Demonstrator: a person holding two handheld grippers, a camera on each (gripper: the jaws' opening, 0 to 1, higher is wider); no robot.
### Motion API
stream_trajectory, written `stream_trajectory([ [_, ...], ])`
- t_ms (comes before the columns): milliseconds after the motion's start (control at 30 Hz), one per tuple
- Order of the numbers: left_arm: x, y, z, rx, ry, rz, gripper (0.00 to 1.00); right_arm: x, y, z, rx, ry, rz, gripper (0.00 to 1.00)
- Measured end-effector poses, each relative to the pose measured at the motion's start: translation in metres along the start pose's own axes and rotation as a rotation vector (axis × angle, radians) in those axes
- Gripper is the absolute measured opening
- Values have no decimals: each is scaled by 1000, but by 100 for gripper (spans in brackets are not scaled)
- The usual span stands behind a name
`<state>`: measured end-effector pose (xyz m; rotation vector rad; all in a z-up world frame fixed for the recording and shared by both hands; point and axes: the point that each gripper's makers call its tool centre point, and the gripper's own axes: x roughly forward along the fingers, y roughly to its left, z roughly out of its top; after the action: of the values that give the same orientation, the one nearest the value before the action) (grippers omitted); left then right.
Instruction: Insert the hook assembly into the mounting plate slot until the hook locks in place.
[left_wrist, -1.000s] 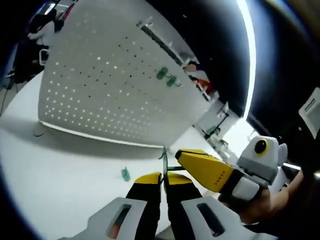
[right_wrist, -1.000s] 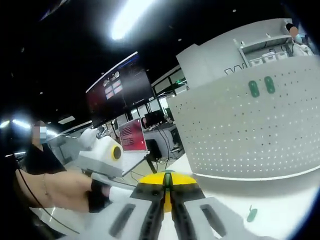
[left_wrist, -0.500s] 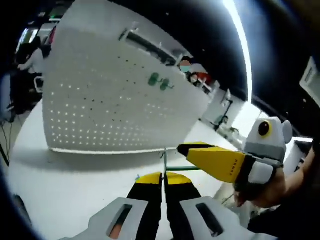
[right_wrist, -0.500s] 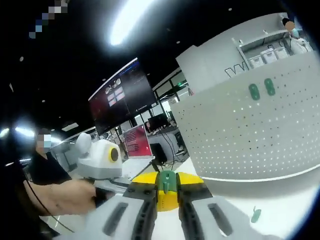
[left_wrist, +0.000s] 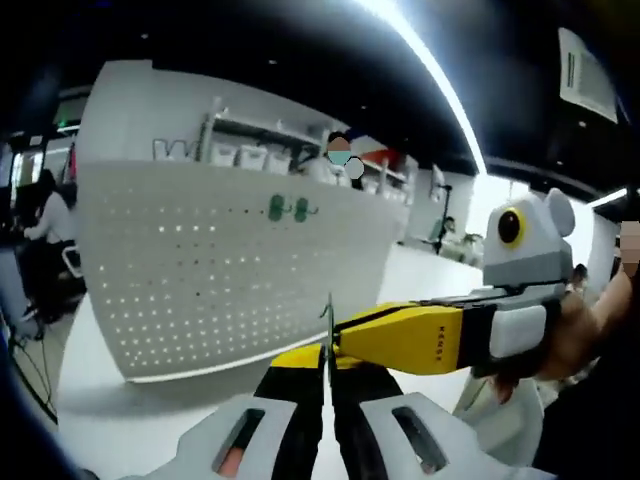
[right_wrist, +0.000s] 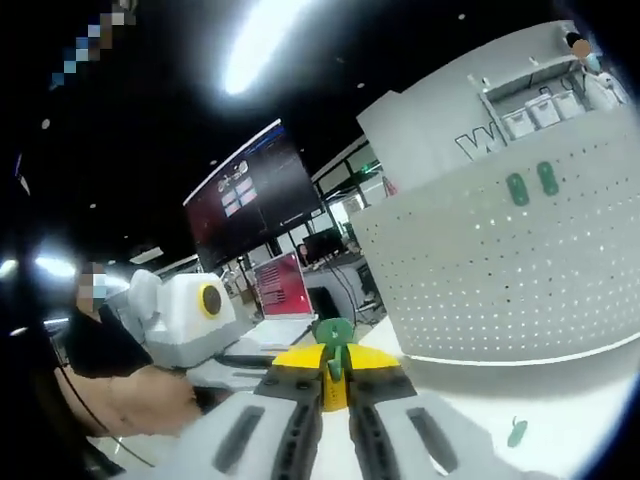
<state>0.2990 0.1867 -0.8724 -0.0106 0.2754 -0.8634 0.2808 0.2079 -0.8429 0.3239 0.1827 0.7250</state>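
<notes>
Left gripper (left_wrist: 325, 358): jaws together, clamped on a thin metal hook wire (left_wrist: 327, 325) that is seen standing up from the tips. Right gripper (right_wrist: 335, 362): jaws pinched on a green mounting plate (right_wrist: 333, 335), which pokes up between the yellow tips. In the left gripper view the right gripper's tip is brought in against the wire from the right. Beyond, a loose green piece (right_wrist: 517, 433) is left on the white table (right_wrist: 580, 410). Farther back, a white pegboard (left_wrist: 230, 260) is stood upright, with two green plates (left_wrist: 287, 208) mounted near its top.
</notes>
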Motion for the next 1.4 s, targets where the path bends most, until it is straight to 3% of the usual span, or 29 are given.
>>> stream_trajectory([
  [267,1,2,-3,-21,44,11,2,2,-2,-1,-4,11,-17,0],
  [367,1,1,-7,-52,48,-3,2,1,-6,-3,39,21,-22,0],
  [433,1,0,-8,-25,55,-13,2,0,-5,-3,41,21,-25,0],
  [767,-9,3,13,55,-27,-1,5,3,6,18,7,-25,9,0],
  [933,-12,5,10,62,-38,7,29,1,-3,26,-29,-40,-13,0],
  [1033,-11,7,2,6,-16,7,45,-1,-12,28,-35,-38,-31,0],
  [1200,-12,4,-1,-7,-19,-7,59,0,-19,25,-45,-31,-53,0],
  [1300,-14,12,-9,47,22,35,67,1,-23,24,-59,-29,-66,0],
  [1400,-15,13,-10,24,16,25,73,3,-27,22,-72,-20,-73,0],
])
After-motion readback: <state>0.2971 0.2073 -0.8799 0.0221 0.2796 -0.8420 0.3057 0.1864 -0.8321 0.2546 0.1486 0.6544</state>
